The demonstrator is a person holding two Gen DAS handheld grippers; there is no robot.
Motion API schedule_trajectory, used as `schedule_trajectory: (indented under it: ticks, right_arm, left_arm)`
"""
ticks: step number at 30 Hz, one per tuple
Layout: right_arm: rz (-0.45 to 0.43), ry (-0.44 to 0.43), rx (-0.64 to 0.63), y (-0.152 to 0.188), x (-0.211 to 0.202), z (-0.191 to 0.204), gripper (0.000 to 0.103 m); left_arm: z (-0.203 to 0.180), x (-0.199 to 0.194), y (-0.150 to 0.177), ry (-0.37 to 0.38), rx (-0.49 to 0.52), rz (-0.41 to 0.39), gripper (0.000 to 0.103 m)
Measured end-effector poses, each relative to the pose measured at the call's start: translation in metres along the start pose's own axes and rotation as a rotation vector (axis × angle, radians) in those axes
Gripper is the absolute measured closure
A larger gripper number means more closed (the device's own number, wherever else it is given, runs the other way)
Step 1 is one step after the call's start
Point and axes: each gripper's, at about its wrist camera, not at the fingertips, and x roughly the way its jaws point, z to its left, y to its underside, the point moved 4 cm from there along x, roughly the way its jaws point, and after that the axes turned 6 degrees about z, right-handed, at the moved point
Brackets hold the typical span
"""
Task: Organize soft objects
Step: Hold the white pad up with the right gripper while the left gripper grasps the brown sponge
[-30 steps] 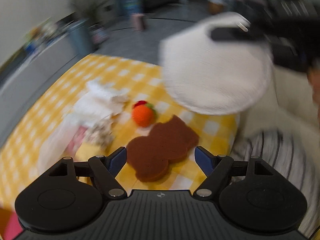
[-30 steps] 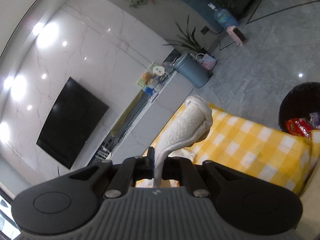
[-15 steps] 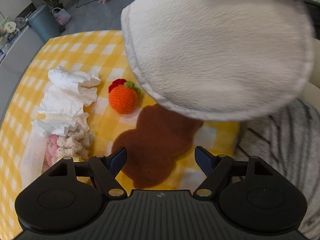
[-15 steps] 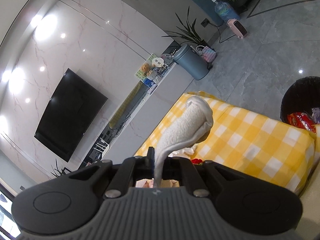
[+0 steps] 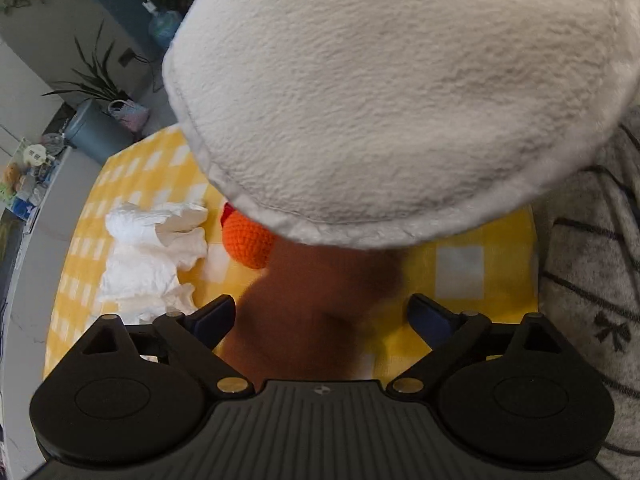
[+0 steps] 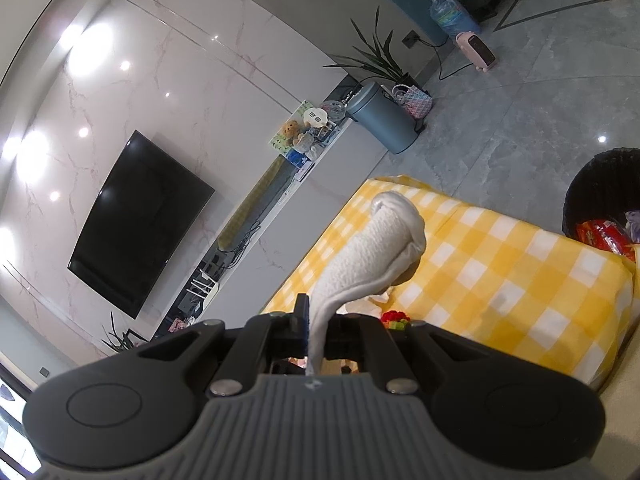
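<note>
Left gripper (image 5: 320,316), jaws just widened and empty, hovers over the brown mat (image 5: 304,320) with the orange ball (image 5: 246,242) and white cloths (image 5: 148,248) unsorted beyond, while the right gripper (image 6: 316,330) pinches the white cushion (image 5: 400,92) aloft above the yellow tablecloth (image 6: 500,272).

The left wrist view looks steeply down past its own tongs (image 5: 320,316) onto the yellow checked counter (image 5: 484,232), close to it, with the white plush pad (image 5: 392,92) hanging near the lens above the tongs and filling the upper frame. The right wrist view looks out from higher, only slightly downward past its tongs (image 6: 318,328), across the counter (image 6: 520,276) toward the television wall (image 6: 160,92). Both views take in the counter, the pad (image 6: 380,248), the grey bin (image 5: 94,132) (image 6: 380,120) and the plant beyond.
</note>
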Motion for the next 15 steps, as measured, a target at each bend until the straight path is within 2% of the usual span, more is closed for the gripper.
schedule_trajectory:
  ticks: [3,5,8,15]
  right_arm:
    - [0.005,0.002,0.001,0.000,0.001,-0.001,0.100]
    - [0.005,0.006,0.004,0.000,0.001,-0.002,0.100]
    - [0.004,0.008,0.010,-0.001,0.001,-0.001,0.100]
    - [0.006,0.026,0.027,-0.001,0.005,-0.005,0.100]
  left_arm:
    - [0.011,0.004,0.002,0.062,-0.100,0.021,0.000]
    - [0.015,0.006,0.003,0.081,-0.118,0.021,0.000]
    - [0.019,0.007,0.001,0.100,-0.166,0.062,0.000]
    - [0.009,-0.003,0.002,0.051,-0.167,0.076,0.008]
